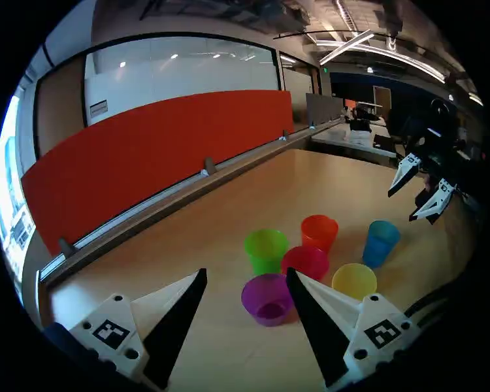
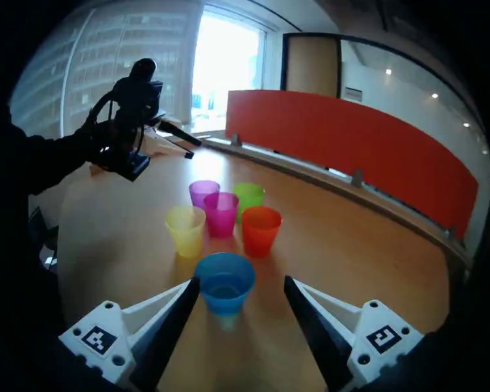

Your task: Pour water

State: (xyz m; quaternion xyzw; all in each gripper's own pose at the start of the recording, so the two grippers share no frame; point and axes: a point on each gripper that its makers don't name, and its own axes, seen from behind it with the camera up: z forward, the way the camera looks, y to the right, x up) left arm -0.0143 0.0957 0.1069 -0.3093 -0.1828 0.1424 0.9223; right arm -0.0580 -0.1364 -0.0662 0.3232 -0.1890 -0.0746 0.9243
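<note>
Right gripper (image 2: 240, 281): fingers spread wide, holding nothing. Blue cup (image 2: 225, 284) stands upright dead ahead, just past the tips and centred in the gap, not touched. Behind it is the cluster: yellow cup (image 2: 186, 230), pink cup (image 2: 220, 213) and orange cup (image 2: 261, 230), then purple cup (image 2: 204, 193) and green cup (image 2: 248, 195), all upright on the table (image 2: 349, 248). Left gripper (image 1: 245, 273) is on the far side, also spread and empty; in its own view the purple cup sits just ahead of the tips, a bit right of centre. Likely pick is blue for the right: straight push forward, fingers closing on the sides (cup axis is vertical). Water in any cup: cannot tell.
</note>
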